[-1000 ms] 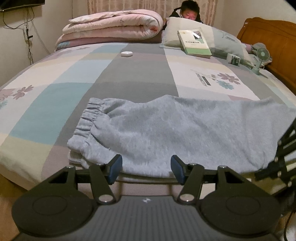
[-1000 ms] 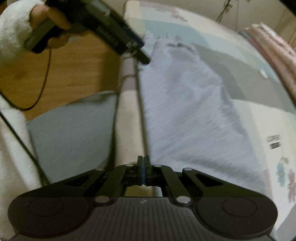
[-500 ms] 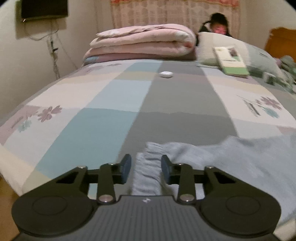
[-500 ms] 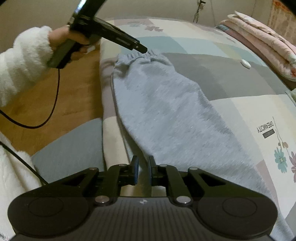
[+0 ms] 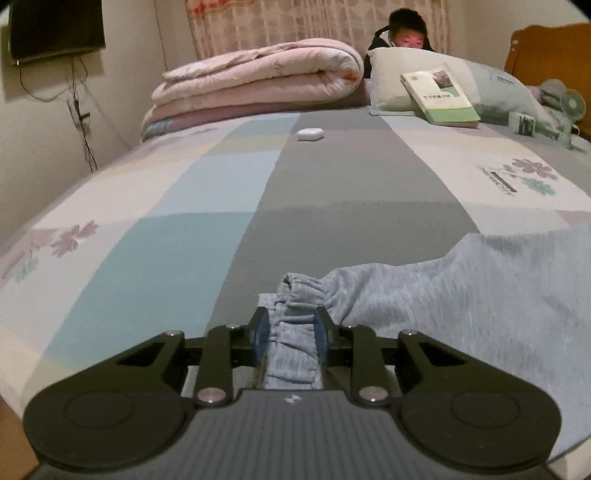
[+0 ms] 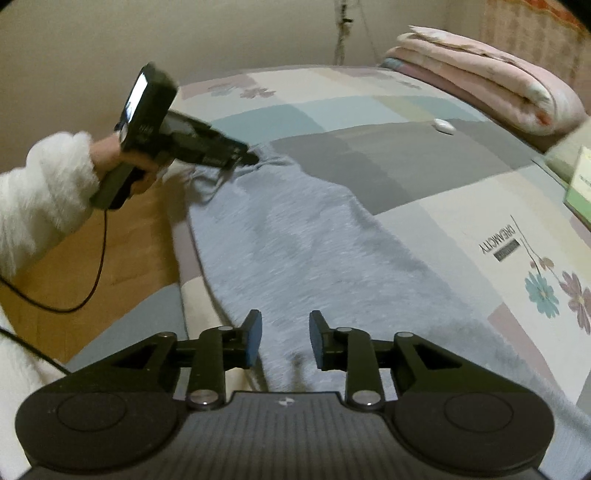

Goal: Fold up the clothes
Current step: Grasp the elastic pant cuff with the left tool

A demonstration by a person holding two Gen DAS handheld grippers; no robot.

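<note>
Grey fleece trousers (image 5: 461, 295) lie stretched along the near edge of the patchwork bed (image 5: 221, 206). My left gripper (image 5: 290, 325) is at their gathered elastic end (image 5: 295, 291). Its jaws are closing, and the blue pads press the bunched band from both sides. In the right wrist view the same left gripper (image 6: 255, 158) is at the far end of the trousers (image 6: 314, 240), held by a hand in a white fluffy sleeve (image 6: 40, 199). My right gripper (image 6: 284, 332) hovers over the other end. Its jaws are opening and the cloth lies under them, not pinched.
A folded pink quilt (image 5: 258, 85), a pillow with a green book (image 5: 439, 96), a small fan (image 5: 572, 107) and a white case (image 5: 310, 133) lie at the far end of the bed. A person (image 5: 404, 33) sits behind the pillow. Wooden floor (image 6: 74, 258) lies beside the bed.
My left gripper has moved left along the trousers to the elastic end and closed around it. My right gripper has risen, rolled and gone from shut to open.
</note>
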